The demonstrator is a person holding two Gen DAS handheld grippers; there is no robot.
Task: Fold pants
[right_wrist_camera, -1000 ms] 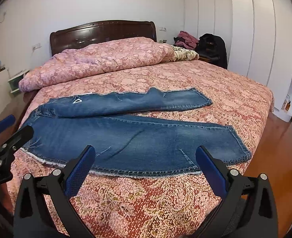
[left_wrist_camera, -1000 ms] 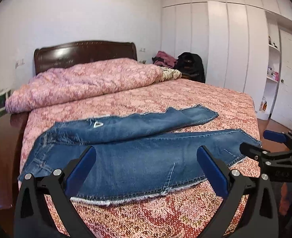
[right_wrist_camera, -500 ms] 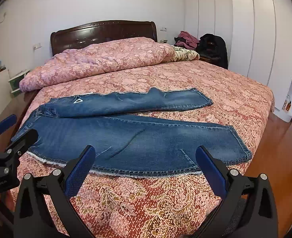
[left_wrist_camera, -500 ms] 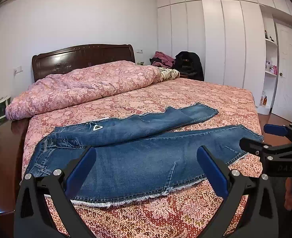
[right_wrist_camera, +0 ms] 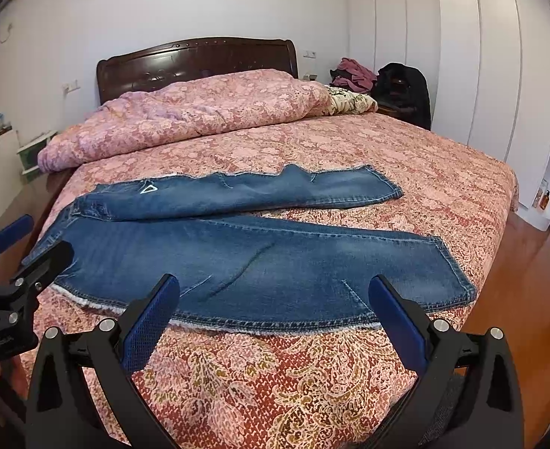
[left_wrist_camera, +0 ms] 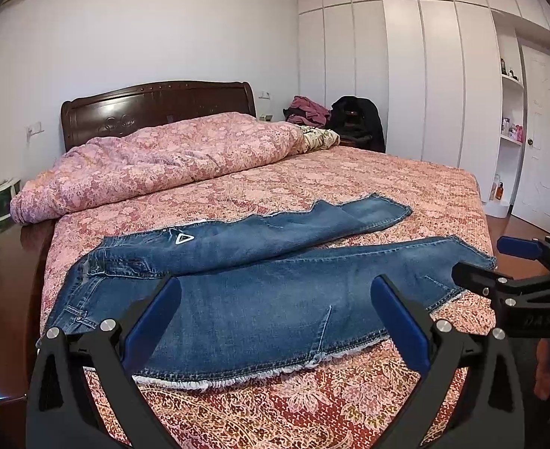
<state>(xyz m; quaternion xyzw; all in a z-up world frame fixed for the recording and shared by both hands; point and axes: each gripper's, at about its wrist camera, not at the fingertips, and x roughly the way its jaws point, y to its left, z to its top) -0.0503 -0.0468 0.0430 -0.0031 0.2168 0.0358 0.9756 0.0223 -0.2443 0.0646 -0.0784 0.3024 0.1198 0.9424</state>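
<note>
Blue jeans [left_wrist_camera: 260, 295] [right_wrist_camera: 260, 262] lie spread flat on the bed, waist to the left, legs parted toward the right. The far leg carries a white triangle mark [left_wrist_camera: 183, 238]. My left gripper [left_wrist_camera: 275, 314] hovers open above the near leg, holding nothing. My right gripper [right_wrist_camera: 273, 316] is open too, over the near frayed edge of the jeans, empty. Each gripper shows in the other's view: the right gripper at the right edge by the near hem, the left gripper at the left edge by the waist.
A rolled pink quilt [left_wrist_camera: 155, 161] lies along the dark wooden headboard [right_wrist_camera: 196, 56]. The patterned bedspread [right_wrist_camera: 275, 381] covers the bed. White wardrobes [left_wrist_camera: 417, 82] stand at the right, clothes piled on a chair [left_wrist_camera: 353, 119]. Wooden floor [right_wrist_camera: 529, 299] lies right of the bed.
The left wrist view has tilted upward and drawn back a little, so the jeans sit lower in it. The right gripper has barely moved. Both stay open.
</note>
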